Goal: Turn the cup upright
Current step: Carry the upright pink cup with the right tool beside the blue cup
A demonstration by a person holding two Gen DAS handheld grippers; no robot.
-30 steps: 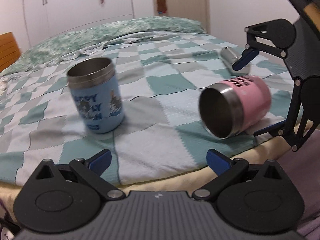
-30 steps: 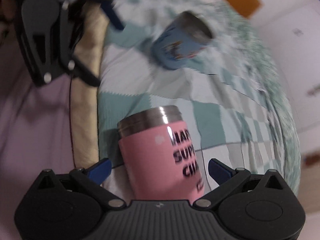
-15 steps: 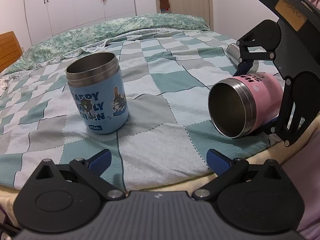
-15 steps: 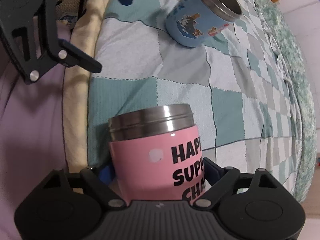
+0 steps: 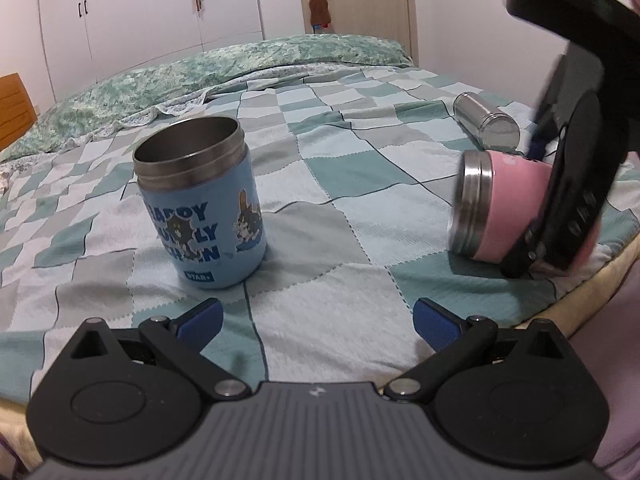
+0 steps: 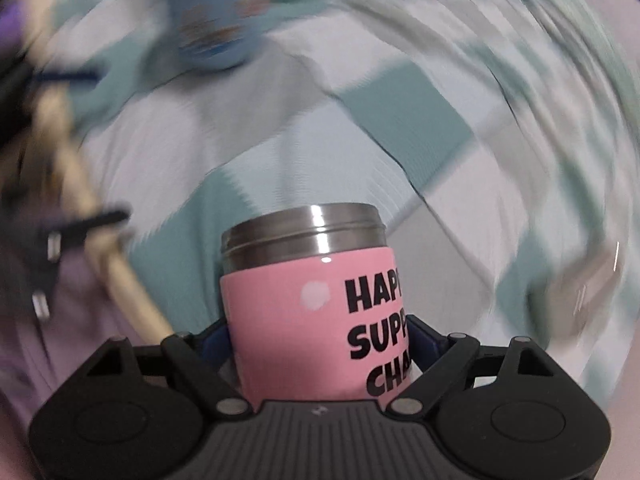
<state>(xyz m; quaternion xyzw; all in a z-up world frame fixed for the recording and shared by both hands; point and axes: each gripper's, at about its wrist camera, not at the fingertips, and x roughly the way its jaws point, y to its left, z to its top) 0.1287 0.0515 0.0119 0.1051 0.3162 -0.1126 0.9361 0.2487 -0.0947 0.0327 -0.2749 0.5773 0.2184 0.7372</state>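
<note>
Since half a second ago the pink cup (image 5: 506, 206) is turning: its open mouth was facing the left camera, and now only the steel rim is showing side-on, with the right wrist view all smeared from the spin.

Going left to right in the left wrist view: the blue cup (image 5: 200, 204) is already standing upright in the left-centre of the frame on the checkered blanket (image 5: 340, 292). The left gripper (image 5: 316, 320) is hanging at the bottom edge, fingers spread wide with nothing between them. Further right, a silver flask (image 5: 486, 126) is lying on its side in the upper right, and just below it the pink cup is sitting at the right edge, on its side with the rim tipped a bit, near the bed's edge.

In the right wrist view the right gripper (image 6: 318, 344) is pinching the pink cup low on its body, blue pads (image 6: 214, 342) pressing both sides.

So I'd say the grab is done and the flip is roughly midway; what's left is rotating it fully vertical, setting it down and letting go.
</note>
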